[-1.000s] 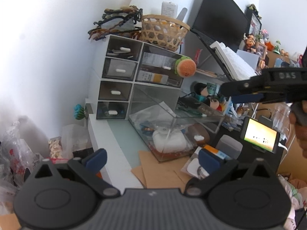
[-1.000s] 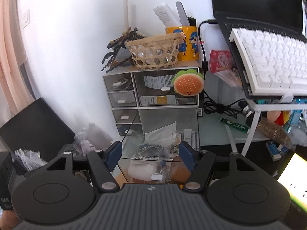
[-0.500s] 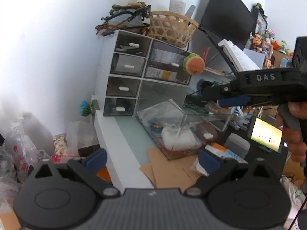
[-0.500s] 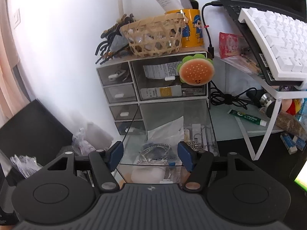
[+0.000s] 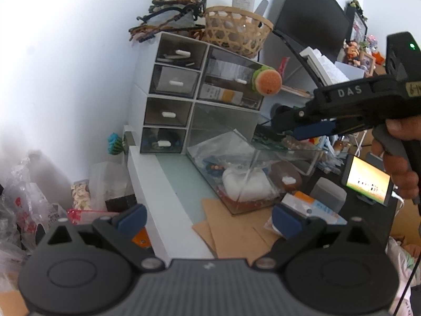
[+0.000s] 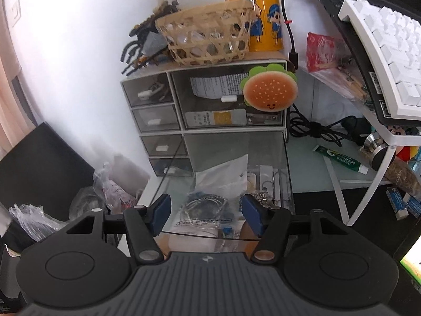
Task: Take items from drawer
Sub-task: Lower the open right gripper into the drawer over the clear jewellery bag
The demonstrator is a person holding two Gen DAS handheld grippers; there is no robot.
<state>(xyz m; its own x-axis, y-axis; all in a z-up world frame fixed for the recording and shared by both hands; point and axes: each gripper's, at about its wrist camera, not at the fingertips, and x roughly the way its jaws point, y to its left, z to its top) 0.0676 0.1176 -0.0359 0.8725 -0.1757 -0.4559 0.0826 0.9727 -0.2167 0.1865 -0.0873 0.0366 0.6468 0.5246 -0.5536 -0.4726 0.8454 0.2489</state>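
Both of my tongs are spread wide with nothing between the pads. Through the left wrist camera, my left gripper [image 5: 208, 217] hangs low and back from the desk, over brown cardboard sheets [image 5: 231, 233], probably kept out of the way while the other hand works. Ahead sits the clear drawer [image 5: 252, 163], pulled fully out of the white organizer [image 5: 194, 100] and resting on the desk so its contents are open from above. I can see a white pouch [image 5: 246, 184] through its side wall. My right gripper [image 5: 302, 129] comes in from the right, held above the drawer's far edge, its blue pad visible from the side.

From the right wrist camera, my right gripper [image 6: 206, 214] looks straight down into that drawer [image 6: 285, 163], fingers framing the clutter inside. Between the pads lies a bag of metal rings [image 6: 204, 205], with a white plastic bag [image 6: 223, 176] behind it and a loose chain [image 6: 259, 196] near the right pad. I judge the wide spread is meant to straddle the ring bag, which looks like the nearest pick. A burger magnet [image 6: 269, 94] hangs on the organizer's upper drawer, well clear of my path.
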